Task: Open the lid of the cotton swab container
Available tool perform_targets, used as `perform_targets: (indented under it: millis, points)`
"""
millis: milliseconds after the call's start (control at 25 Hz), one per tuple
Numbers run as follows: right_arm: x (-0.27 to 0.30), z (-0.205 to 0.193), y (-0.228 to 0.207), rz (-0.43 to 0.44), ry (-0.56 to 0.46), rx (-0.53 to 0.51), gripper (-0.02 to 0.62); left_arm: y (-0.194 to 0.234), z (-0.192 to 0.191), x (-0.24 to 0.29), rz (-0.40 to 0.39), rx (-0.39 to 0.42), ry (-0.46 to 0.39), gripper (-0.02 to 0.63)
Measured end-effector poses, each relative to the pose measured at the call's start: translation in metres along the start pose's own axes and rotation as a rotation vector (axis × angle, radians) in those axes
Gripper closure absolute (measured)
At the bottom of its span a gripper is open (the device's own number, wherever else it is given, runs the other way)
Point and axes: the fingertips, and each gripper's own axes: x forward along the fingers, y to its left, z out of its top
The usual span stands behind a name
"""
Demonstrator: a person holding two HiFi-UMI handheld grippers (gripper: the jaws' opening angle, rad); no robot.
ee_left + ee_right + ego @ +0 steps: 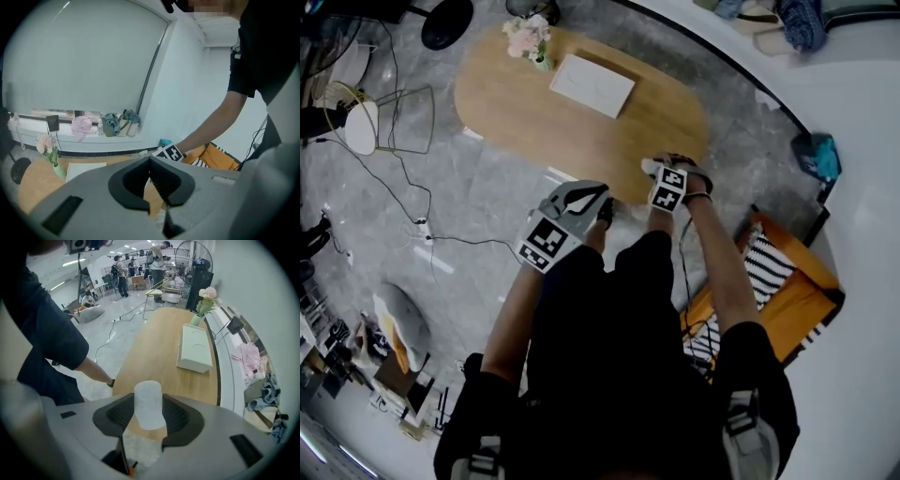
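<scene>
The cotton swab container [148, 401], a frosted white cylinder, stands upright between the jaws of my right gripper [149, 417], which is shut on it. Its lid sits on top, closed. In the head view the right gripper [661, 169] hovers over the near edge of the oval wooden table [516, 103], and the container shows only as a pale spot at its tip. My left gripper [602, 199] is to the left of it, jaws pressed together with nothing in them. In the left gripper view the left gripper [150, 164] points toward the right gripper's marker cube [168, 152].
A white rectangular box [592, 84] lies mid-table, and a vase of pink flowers [530, 37] stands at the far end. An orange-and-striped cushion [783, 281] sits to the right of the person. Cables and a wire-frame stand [398, 117] are on the floor at left.
</scene>
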Motion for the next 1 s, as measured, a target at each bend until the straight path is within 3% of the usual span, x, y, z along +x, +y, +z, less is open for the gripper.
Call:
perform_targets:
  millis: [520, 1000]
  points:
    - [-0.069, 0.034, 0.025, -0.043, -0.042, 0.123, 0.417, -0.014, 0.001, -0.019, -0.072, 0.062, 0.018, 0.607]
    - [-0.158, 0.067, 0.038, -0.023, -0.091, 0.123, 0.417, -0.035, 0.009, -0.029, -0.126, 0.113, 0.005, 0.607]
